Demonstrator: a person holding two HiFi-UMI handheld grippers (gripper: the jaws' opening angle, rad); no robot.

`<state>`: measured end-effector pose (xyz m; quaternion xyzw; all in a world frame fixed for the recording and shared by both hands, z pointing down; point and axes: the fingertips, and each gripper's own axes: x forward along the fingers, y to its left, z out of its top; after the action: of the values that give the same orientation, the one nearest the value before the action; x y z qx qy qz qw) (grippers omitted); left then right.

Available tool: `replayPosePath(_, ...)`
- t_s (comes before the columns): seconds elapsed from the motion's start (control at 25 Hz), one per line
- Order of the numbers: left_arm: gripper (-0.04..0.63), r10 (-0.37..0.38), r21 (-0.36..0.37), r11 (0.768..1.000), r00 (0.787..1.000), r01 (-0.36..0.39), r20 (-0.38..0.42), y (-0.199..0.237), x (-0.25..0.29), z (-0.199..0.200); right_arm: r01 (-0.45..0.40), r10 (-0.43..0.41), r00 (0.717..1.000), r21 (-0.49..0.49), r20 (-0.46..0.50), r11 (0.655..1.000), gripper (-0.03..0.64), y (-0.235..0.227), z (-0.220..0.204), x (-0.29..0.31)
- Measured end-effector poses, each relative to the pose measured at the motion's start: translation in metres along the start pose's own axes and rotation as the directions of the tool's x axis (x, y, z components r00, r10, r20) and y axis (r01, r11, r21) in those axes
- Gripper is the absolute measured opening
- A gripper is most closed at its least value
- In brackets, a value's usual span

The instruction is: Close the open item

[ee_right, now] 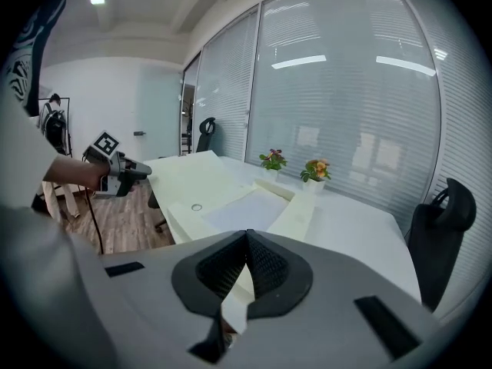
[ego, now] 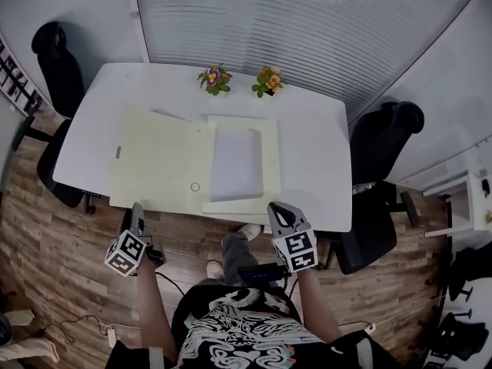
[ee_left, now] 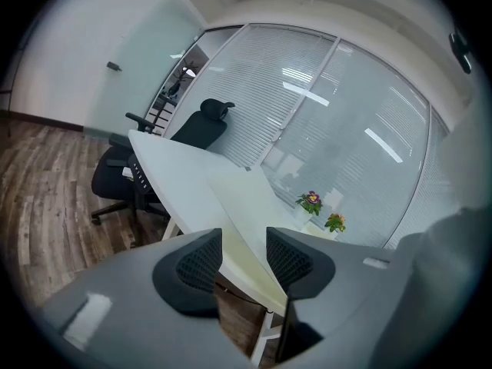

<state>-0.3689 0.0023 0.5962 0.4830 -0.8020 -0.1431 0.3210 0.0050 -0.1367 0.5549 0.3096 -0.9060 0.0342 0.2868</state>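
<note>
A pale yellow file box (ego: 161,160) lies open on the white table (ego: 315,152), its wide cover spread flat to the left and its tray to the right. A white sheet (ego: 236,162) rests in the tray. Both grippers hover in front of the table's near edge, touching nothing. My left gripper (ego: 137,210) is open, with an empty gap between its jaws (ee_left: 244,256), and points at the cover's edge (ee_left: 246,206). My right gripper (ego: 274,210) is shut, its pads meeting (ee_right: 246,241) with nothing between them. The box (ee_right: 200,179) lies ahead of it.
Two small flower pots (ego: 214,78) (ego: 267,81) stand at the table's far edge by the blinds. A black office chair (ego: 58,68) sits at the left end and another (ego: 380,141) at the right. Wood floor lies under my feet.
</note>
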Motion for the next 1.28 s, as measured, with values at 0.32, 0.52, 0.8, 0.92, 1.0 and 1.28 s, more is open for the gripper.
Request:
replayPosePath(0.32, 0.178, 0.025, -0.097, 0.995, 0.999, -0.027, -0.021, 0.007, 0.015, -0.012, -0.052, 0.051, 0.996, -0.022, -0.072, 0.998, 0.002, -0.009, -0.025, 0.017)
replayPosePath(0.52, 0.162, -0.027, -0.145, 0.989, 1.000, 0.025, -0.010, -0.001, 0.019, -0.010, -0.071, 0.071, 0.996, -0.006, -0.055, 0.997, 0.002, -0.008, -0.033, 0.023)
replayPosePath(0.8, 0.127, -0.097, -0.169, 0.981, 0.995, 0.094, -0.011, -0.011, 0.023, -0.011, -0.072, 0.069, 0.997, -0.066, -0.046, 0.995, 0.002, -0.006, -0.033, 0.022)
replayPosePath(0.92, 0.101, -0.118, -0.180, 0.977, 0.993, 0.113, -0.018, -0.018, 0.027, -0.015, -0.055, 0.052, 0.998, -0.085, -0.038, 0.995, 0.002, -0.008, -0.032, 0.021)
replayPosePath(1.0, 0.076, -0.115, -0.191, 0.975, 0.993, 0.110, -0.015, -0.018, 0.028, -0.017, -0.042, 0.039, 0.999, -0.084, -0.038, 0.996, 0.002, -0.009, -0.033, 0.020)
replayPosePath(1.28, 0.038, -0.105, -0.209, 0.972, 0.994, 0.104, 0.003, -0.018, 0.029, -0.016, -0.067, 0.067, 0.997, -0.022, -0.025, 0.997, 0.003, -0.011, -0.038, 0.021)
